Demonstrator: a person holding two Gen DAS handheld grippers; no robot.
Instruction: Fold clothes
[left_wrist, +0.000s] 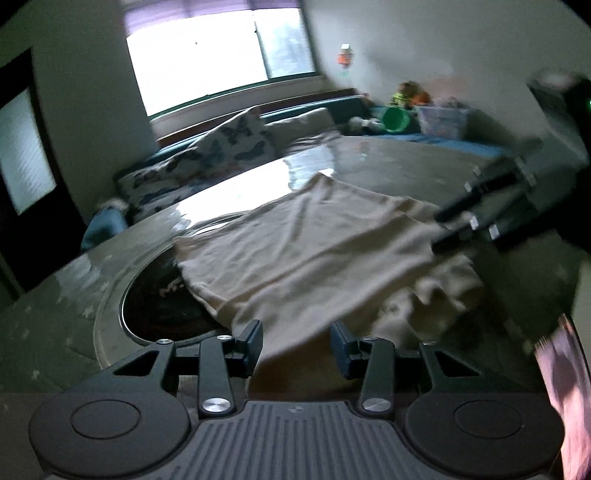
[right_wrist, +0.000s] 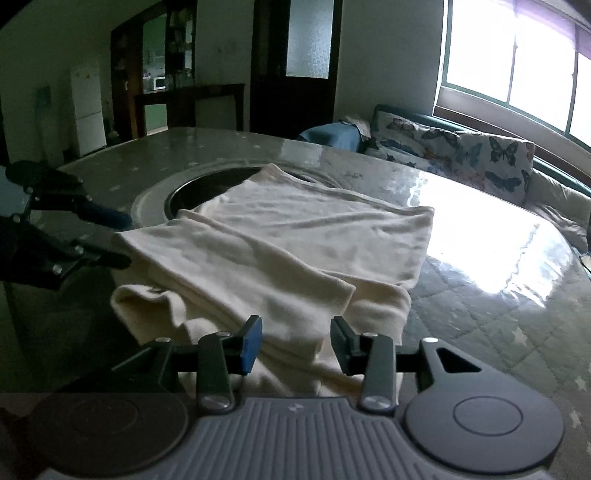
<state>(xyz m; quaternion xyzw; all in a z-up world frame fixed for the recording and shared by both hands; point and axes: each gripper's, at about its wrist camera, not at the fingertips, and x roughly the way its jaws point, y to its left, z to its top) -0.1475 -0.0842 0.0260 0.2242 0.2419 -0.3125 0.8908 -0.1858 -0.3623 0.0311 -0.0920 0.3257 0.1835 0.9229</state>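
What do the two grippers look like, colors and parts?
Both match: the left gripper and right gripper are black, with two round discs, a grey ribbed plate, silver rivets on linkage arms, and blue-faced pads. No cables or sleeves show.

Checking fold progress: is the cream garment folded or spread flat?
Partly folded: the cream garment has one layer lapped over another.

The room is dim — the light comes from the big window (right_wrist: 517, 62), which is blown out white. It makes a bright shine on the shiny desk (right_wrist: 476, 236). The left view is blurry, most at the right edge — both views bend at the corners.
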